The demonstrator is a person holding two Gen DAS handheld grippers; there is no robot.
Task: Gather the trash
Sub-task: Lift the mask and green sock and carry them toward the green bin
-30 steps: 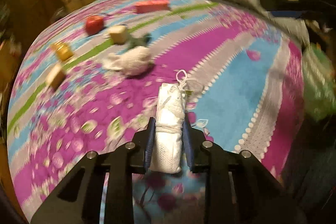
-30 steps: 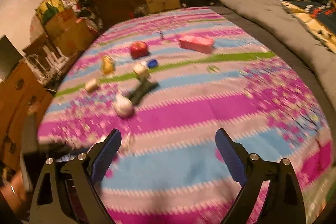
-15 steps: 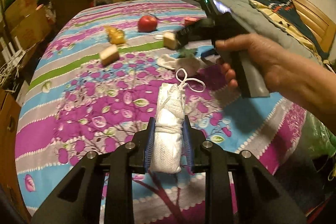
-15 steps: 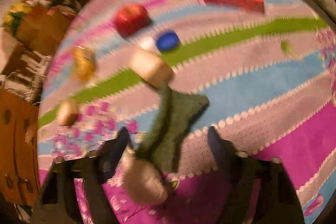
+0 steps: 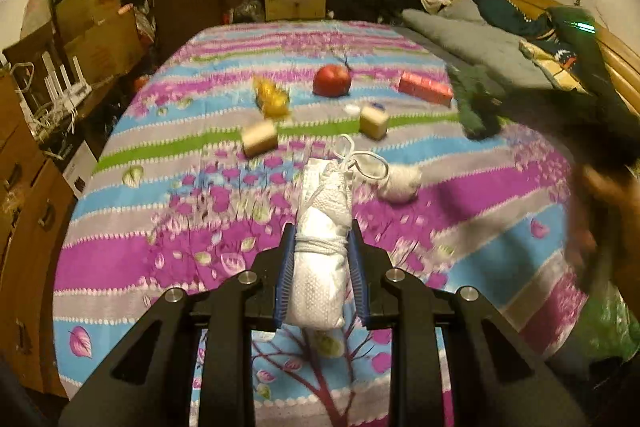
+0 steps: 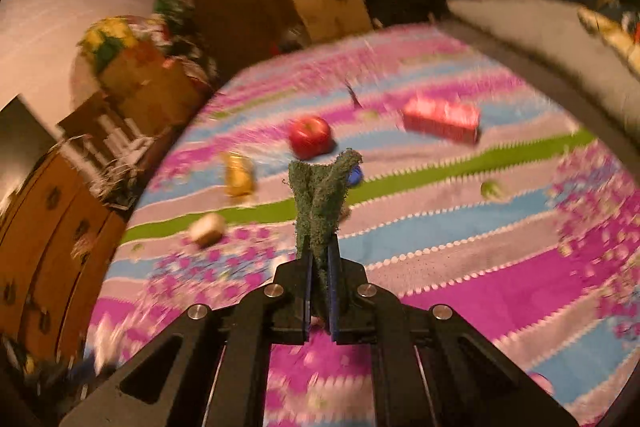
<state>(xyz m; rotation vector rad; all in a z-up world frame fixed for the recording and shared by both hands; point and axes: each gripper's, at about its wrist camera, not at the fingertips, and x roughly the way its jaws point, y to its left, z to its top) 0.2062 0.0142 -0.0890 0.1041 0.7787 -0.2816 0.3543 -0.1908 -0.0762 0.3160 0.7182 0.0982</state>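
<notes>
Both jaws pinched narrow, left gripper (image 5: 322,279) on white mask (image 5: 320,247), right gripper (image 6: 319,291) on green cloth (image 6: 320,203), lifted off bed (image 5: 120,259) for carrying away as trash.

The bedspread (image 5: 168,251) is loud: magenta, sky-blue, grey and one lime-green stripe, with white dotted edging and leaf and flower prints. On it sit a red apple (image 5: 331,80), a pinkish-red box (image 5: 425,87), a golden-yellow wrapper (image 5: 273,98) and two tan blocks (image 5: 260,137). The bundle (image 5: 320,259) is white mesh, the scrap (image 6: 319,203) dark green, maybe fuzzy (blurry shot).
</notes>
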